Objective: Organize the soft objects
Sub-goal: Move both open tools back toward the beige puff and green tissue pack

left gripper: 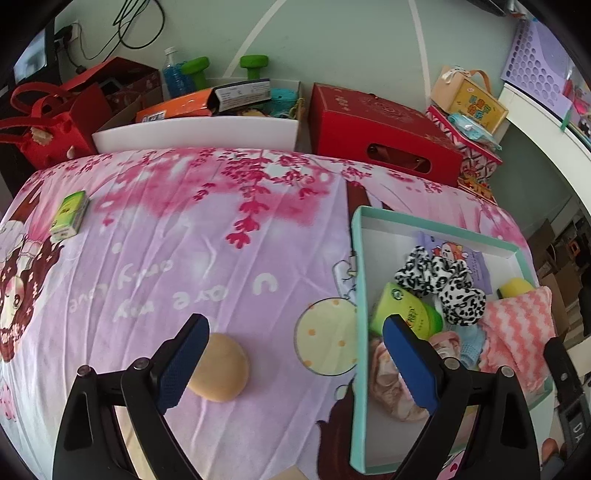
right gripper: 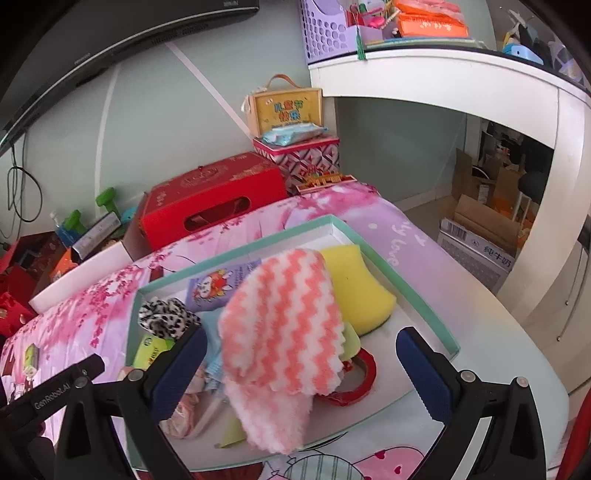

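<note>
Now tan round sponge (left gripper: 218, 367) lies just inside left finger of left gripper (left gripper: 295, 363), jaws wide, empty; right gripper (right gripper: 301, 373) spread over pink cloth (right gripper: 280, 332), farther off.

Behind the floral pink tablecloth (left gripper: 221, 221) sat a red gift box (left gripper: 380, 136), 2 green dumbbells (left gripper: 195, 72), a blue water bottle (left gripper: 173, 74) and a red bag (left gripper: 48, 125); a lilac perforated basket (right gripper: 328, 29) stood on the white shelf (right gripper: 436, 74)
</note>
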{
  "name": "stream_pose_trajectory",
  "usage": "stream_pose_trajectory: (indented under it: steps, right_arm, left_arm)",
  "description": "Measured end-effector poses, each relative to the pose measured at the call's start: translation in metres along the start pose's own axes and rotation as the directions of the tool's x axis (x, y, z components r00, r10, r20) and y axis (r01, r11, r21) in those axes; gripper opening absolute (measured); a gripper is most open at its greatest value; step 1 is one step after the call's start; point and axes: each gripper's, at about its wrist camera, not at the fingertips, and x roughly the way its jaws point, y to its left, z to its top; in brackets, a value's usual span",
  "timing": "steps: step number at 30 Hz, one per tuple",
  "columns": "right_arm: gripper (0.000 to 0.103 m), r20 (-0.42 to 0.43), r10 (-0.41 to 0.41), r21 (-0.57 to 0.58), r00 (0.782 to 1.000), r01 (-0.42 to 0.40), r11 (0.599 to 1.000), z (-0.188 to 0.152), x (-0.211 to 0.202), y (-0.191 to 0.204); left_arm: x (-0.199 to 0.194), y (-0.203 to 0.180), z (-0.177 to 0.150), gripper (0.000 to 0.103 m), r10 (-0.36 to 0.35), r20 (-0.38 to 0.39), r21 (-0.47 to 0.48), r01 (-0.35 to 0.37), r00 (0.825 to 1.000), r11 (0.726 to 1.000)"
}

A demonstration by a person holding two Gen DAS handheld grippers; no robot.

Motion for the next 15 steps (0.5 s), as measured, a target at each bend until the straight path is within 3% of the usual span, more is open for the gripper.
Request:
stream_pose_trajectory:
  steps: [11, 15]
  right_arm:
    - [0.103, 0.051, 0.076, -0.05, 0.996, -0.073, 0.996, 0.004, -0.022, 0.034]
    - [0.103, 0.058, 0.157, -0.065, 0.986, -0.153, 0.986, 0.005, -0.03, 0.053]
  left_arm:
    - [-0.021, 0.058, 0.006, 0.095, 0.085, 0.023, -0.099, -0.083, 0.996, 0.992]
    - [-0.032, 0.089, 0.006, 0.095, 0.136, 0.044, -0.168, -0.127, 0.99, 0.978]
